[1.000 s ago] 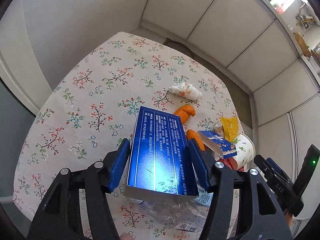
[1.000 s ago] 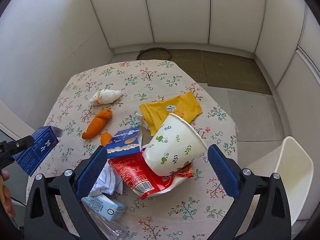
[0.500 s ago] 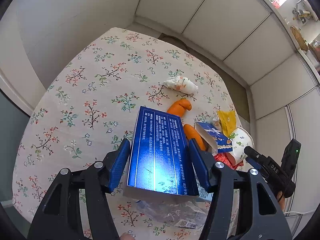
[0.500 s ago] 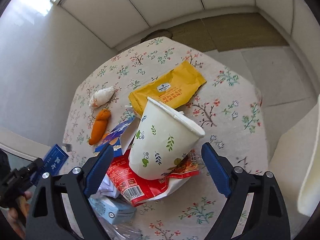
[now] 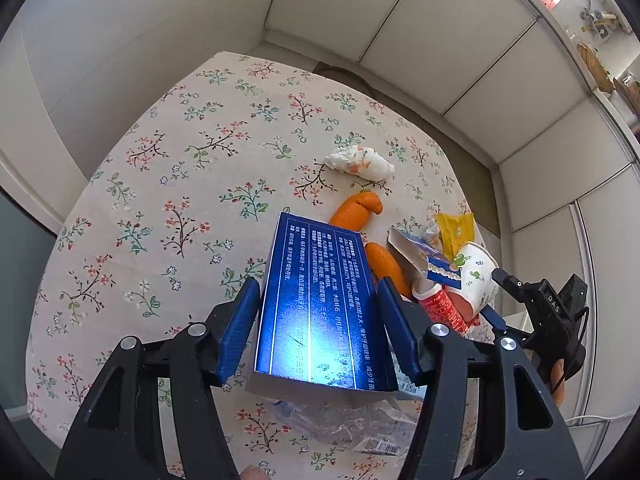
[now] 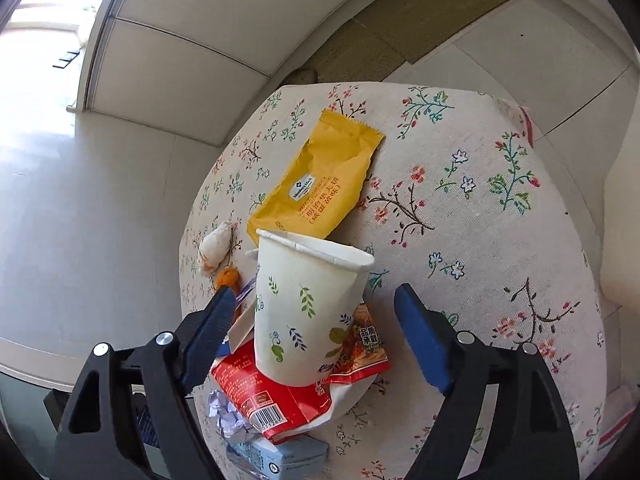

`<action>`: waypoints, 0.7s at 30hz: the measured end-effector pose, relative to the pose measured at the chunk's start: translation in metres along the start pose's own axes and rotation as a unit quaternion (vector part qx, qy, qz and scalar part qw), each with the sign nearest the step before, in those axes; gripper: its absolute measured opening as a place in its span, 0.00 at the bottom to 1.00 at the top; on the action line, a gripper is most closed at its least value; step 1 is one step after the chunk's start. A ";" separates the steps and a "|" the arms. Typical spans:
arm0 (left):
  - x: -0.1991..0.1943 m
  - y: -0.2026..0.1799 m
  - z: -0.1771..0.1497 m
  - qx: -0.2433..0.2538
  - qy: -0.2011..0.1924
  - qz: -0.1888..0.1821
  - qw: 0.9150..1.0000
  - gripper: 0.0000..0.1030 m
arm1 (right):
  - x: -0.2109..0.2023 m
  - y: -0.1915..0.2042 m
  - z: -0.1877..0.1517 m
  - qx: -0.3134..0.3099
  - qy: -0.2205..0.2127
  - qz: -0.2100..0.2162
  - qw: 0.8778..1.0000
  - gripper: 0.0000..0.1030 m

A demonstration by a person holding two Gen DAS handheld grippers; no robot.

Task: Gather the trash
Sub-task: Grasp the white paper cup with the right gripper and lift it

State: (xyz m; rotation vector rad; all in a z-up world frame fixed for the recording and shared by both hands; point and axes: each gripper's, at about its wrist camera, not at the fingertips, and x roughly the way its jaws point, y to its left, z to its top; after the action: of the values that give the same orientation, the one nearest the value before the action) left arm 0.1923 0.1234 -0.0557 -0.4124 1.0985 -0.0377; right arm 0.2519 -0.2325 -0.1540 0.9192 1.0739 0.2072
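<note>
Stock of the surface [image 5: 168, 152], a round top under a flowered cloth, as I see it from both claws.

Left claw [image 5: 316, 320]: holding a dark blue box [image 5: 320, 312] with white print, its two pads pressed to the box's long sides, lifted above the cloth.

Right claw [image 6: 312, 320]: jaws have just been closing and stand half wide around a paper cup [image 6: 308, 308]; a clear gap shows at the right pad, and on the left I cannot tell whether the pad touches. The cup sits between the jaws, printed with small leaves, its mouth turned toward the far side.

Trash, near right part of the surface, in one heap:
- red snack bag [image 6: 280, 396], under the cup, barcode showing;
- small blue-and-white carton [image 5: 424, 260], flap open, just left of the cup;
- crumpled white paper [image 6: 228, 416], near edge, beside the red bag;
- pale blue pack [image 6: 280, 456], nearest the edge;
- clear plastic wrap [image 5: 344, 424], under the held box.

Trash, farther out:
- yellow wrapper [image 6: 316, 188], flat, just beyond the cup;
- two pieces of orange peel [image 5: 356, 212], left of the heap;
- wadded tissue [image 5: 360, 162], far of the peel, alone.
</note>
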 end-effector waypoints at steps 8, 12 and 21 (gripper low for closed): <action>-0.004 0.010 0.004 -0.015 -0.009 0.001 1.000 0.56 | -0.007 0.023 -0.005 -0.051 -0.034 -0.021 0.998 0.23; -0.008 0.005 0.004 -0.011 -0.020 -0.006 1.000 0.56 | -0.022 0.045 -0.012 -0.089 -0.060 -0.040 0.993 0.23; -0.023 -0.021 0.000 0.017 -0.059 -0.031 0.998 0.56 | -0.053 0.075 -0.035 -0.143 -0.098 -0.053 0.983 0.22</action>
State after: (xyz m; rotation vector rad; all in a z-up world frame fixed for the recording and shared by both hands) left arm 0.1853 0.1093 -0.0291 -0.4129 0.9664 -0.0863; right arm 0.2172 -0.1962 -0.0700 0.6092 0.8810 0.1733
